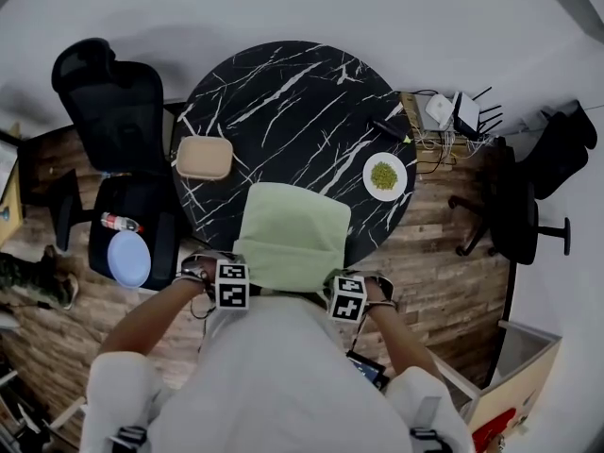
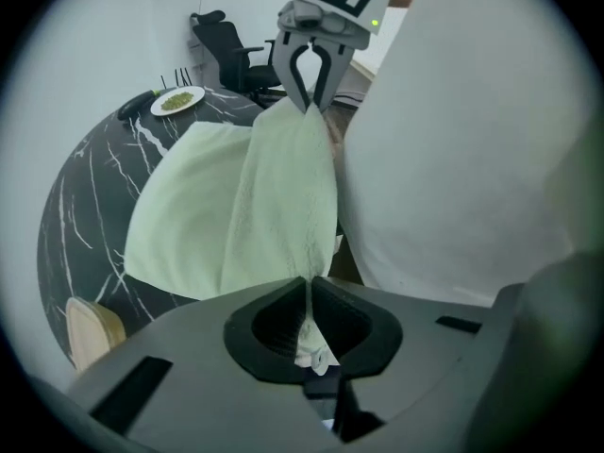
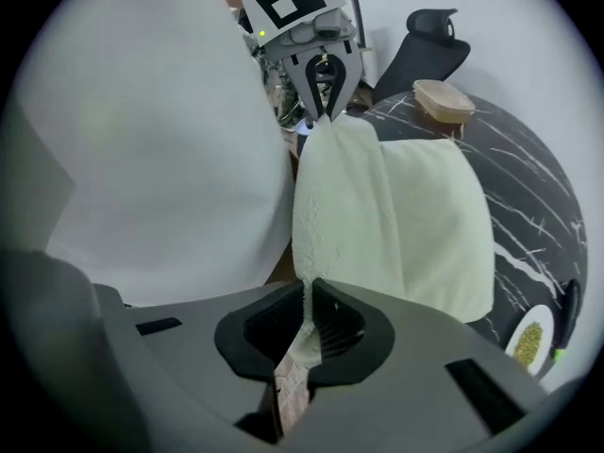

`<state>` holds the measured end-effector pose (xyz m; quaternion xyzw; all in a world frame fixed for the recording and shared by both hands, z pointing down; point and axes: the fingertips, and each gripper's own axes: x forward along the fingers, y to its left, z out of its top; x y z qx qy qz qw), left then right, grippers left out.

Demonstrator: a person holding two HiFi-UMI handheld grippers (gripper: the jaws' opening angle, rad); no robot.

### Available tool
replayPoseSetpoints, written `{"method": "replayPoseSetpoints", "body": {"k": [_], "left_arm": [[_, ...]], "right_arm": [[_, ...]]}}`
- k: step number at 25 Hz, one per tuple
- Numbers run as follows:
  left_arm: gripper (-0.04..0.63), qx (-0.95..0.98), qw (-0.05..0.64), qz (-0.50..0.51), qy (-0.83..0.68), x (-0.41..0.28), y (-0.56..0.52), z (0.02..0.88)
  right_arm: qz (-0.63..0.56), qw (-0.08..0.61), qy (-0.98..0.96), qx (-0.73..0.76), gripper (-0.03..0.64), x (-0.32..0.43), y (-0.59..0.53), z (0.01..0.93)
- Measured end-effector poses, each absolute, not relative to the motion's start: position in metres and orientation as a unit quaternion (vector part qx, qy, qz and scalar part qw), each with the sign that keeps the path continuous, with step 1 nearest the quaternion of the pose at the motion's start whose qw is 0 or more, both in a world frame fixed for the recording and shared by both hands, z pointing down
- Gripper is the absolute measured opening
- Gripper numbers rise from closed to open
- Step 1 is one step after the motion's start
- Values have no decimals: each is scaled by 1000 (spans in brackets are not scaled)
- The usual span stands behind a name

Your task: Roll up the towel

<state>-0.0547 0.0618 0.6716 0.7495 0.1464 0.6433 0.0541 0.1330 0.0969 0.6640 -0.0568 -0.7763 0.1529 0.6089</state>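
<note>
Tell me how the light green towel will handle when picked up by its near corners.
Probably floppy: the towel drapes limply from the left hand-held gripper and the right hand-held gripper, each shut on a near corner, down onto the table. Likely light, since two small pinches carry it. Its nubby pile should resist slipping from the jaws.
</note>
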Motion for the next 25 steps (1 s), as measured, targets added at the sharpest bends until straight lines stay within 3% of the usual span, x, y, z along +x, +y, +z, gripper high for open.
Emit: {"method": "replayPoseSetpoints", "body": {"k": [7, 13, 17, 18, 20, 21, 25], "left_arm": [[18, 772, 2, 632, 64, -31, -51, 634], [18, 766, -22, 641, 40, -22, -87, 655], [25, 771, -78, 629, -54, -13, -131, 667], [54, 769, -88, 628, -72, -14, -139, 672], [189, 767, -90, 629, -88, -16, -143, 680], [226, 769, -84, 628, -91, -16, -142, 682], [239, 774, -73, 620, -106, -22, -139, 683]], "right_arm": [[115, 602, -787, 72, 17, 160, -6, 630], [93, 613, -778, 100, 17, 167, -46, 644], [33, 618, -765, 177, 32, 176, -93, 663], [22, 620, -760, 193, 53, 180, -101, 670], [14, 621, -754, 213, 166, 183, -109, 678], [12, 618, -755, 220, 178, 183, -110, 680], [5, 610, -756, 236, 192, 184, -111, 678]]}}
